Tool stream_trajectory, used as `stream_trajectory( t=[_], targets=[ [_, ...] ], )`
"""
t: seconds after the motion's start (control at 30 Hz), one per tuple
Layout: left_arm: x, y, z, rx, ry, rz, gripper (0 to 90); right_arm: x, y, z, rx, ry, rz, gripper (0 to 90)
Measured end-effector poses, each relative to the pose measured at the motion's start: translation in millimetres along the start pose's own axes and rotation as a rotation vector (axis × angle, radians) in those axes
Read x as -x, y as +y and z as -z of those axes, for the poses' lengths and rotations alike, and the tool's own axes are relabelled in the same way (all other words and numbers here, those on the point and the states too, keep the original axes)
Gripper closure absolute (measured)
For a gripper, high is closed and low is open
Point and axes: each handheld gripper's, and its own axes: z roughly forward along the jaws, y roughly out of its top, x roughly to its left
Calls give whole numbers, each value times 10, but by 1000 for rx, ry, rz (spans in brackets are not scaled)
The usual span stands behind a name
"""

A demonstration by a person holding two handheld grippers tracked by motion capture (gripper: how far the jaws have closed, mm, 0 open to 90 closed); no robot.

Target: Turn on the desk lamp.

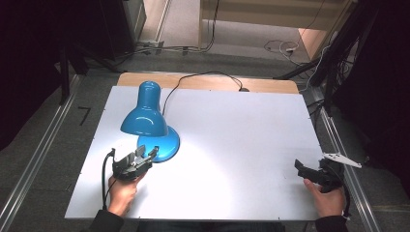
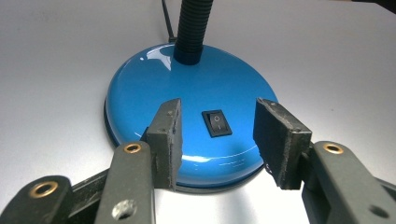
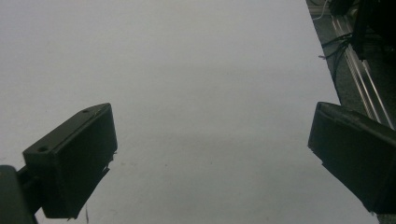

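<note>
A blue desk lamp (image 1: 145, 116) stands on the left half of the white table (image 1: 232, 145), its shade bent over the round base (image 1: 162, 145). The base (image 2: 191, 98) carries a black rocker switch (image 2: 216, 123) and a black ribbed neck (image 2: 192, 28). My left gripper (image 1: 146, 153) hovers open at the base's near edge, jaws either side of the switch and above the base (image 2: 218, 140). My right gripper (image 1: 302, 169) rests open near the table's right front corner, its jaws wide apart over bare tabletop (image 3: 210, 154).
The lamp's black cable (image 1: 203, 77) runs off the table's far edge. Metal rails (image 1: 343, 159) flank the table on both sides. Cables (image 1: 280, 46) lie on the floor beyond. Open tabletop spans the middle and right.
</note>
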Motion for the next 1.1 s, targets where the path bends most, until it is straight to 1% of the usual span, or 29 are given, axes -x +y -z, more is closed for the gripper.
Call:
stream_trajectory(
  t=[0.13,0.2,0.27,0.3,0.33,0.4,0.47,0.53,0.63,0.7,0.77,0.83,0.9,1.1],
  targets=[
    [-2,20,8,0,0,12,506,-14,1,11,2,3,6,0],
    [9,47,17,9,5,20,506,-19,3,20,6,2,10,0],
    [23,59,27,11,18,13,504,-20,2,28,10,3,9,0],
    [23,59,27,11,18,13,499,-18,2,32,9,3,5,0],
    [25,63,36,5,34,2,485,-15,1,34,11,4,1,0],
    [18,60,41,-3,51,-4,463,-3,0,36,10,5,-2,0],
    [16,57,41,-2,54,3,459,11,-1,37,11,6,-8,0],
    [16,57,49,-3,66,-8,458,23,-1,40,12,8,-10,0],
    [23,61,53,-6,69,-14,458,27,-1,45,13,4,-14,0],
    [41,72,73,-3,66,-29,458,25,-1,44,11,2,-11,0],
    [44,73,82,-1,64,-30,458,24,-1,46,12,1,-10,0],
    [53,66,113,5,68,-50,458,25,-2,47,14,0,-10,0],
    [45,52,129,11,71,-57,458,29,-4,46,12,0,-13,0],
    [12,22,156,24,70,-46,454,29,-4,46,12,2,-13,0]
  ],
)
